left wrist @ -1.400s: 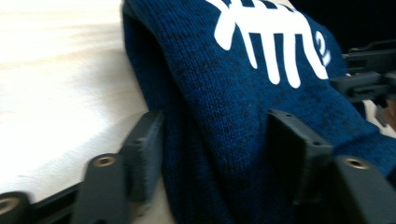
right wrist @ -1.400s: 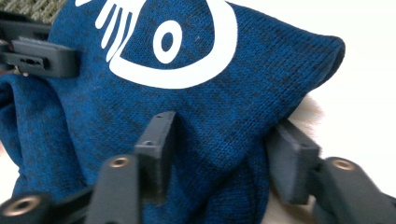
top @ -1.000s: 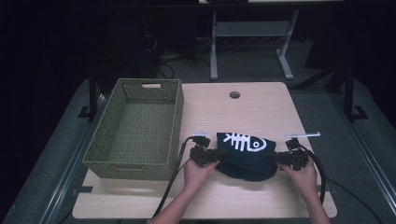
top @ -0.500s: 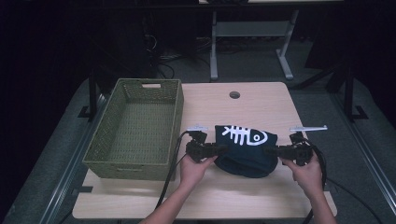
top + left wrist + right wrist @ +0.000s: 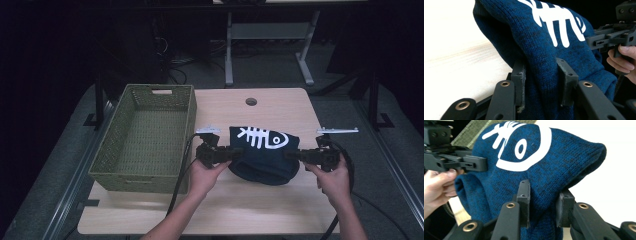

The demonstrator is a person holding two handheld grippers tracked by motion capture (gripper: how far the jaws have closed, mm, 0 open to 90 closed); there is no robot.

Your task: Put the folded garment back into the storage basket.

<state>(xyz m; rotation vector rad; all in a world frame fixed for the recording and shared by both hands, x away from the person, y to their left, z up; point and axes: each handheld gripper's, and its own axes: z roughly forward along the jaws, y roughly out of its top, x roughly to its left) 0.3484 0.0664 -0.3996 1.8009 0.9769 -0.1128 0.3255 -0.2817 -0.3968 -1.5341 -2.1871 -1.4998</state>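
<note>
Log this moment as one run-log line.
left tongs: shut on sweater | right tongs: shut on sweater | sweater: folded, held at both ends above table | basket: empty, at left

High view: fixed cam above the person's side, facing fwd and down, far enough to take in the whole table [image 5: 280,210] w/ the basket [image 5: 145,137] at 9 o'clock. Left gripper view: cam on left gripper [image 5: 231,153], v. close, looking along its jaws into the knit cloth [image 5: 544,50]; right gripper [image 5: 599,41] at 2 o'clock. Right gripper view: same setup reversed, left gripper at 10 o'clock. All three share the cloth's white fish print [image 5: 261,138].
</note>
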